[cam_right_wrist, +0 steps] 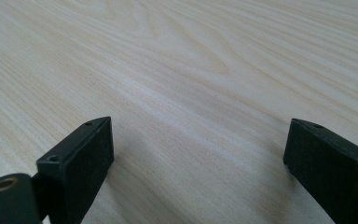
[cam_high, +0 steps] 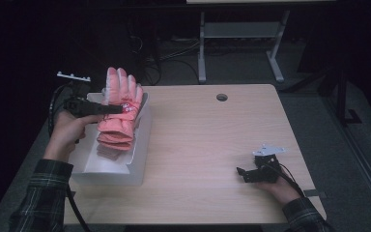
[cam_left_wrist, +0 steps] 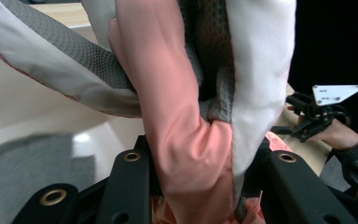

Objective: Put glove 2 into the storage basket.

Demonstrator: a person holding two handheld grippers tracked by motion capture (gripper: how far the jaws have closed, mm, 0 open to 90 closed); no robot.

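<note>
A pink winter glove (cam_high: 120,108) with white and grey patches hangs over a white box (cam_high: 140,154) at the table's left. My left gripper (cam_high: 121,109) is shut on the glove from the left. In the left gripper view the glove's pink and white fabric (cam_left_wrist: 186,140) is squeezed between the black jaws, with the box's inside wall (cam_left_wrist: 23,107) behind. My right gripper (cam_high: 241,173) rests low on the wooden table (cam_high: 212,140) at the front right, open. In the right gripper view its fingers (cam_right_wrist: 81,158) stand wide apart over bare wood (cam_right_wrist: 191,84).
A round cable hole (cam_high: 221,97) sits near the table's far edge. Behind the table stands the grey metal frame of another desk (cam_high: 241,38) with cables on the floor. The right hand and its gripper (cam_left_wrist: 319,114) show far off in the left gripper view.
</note>
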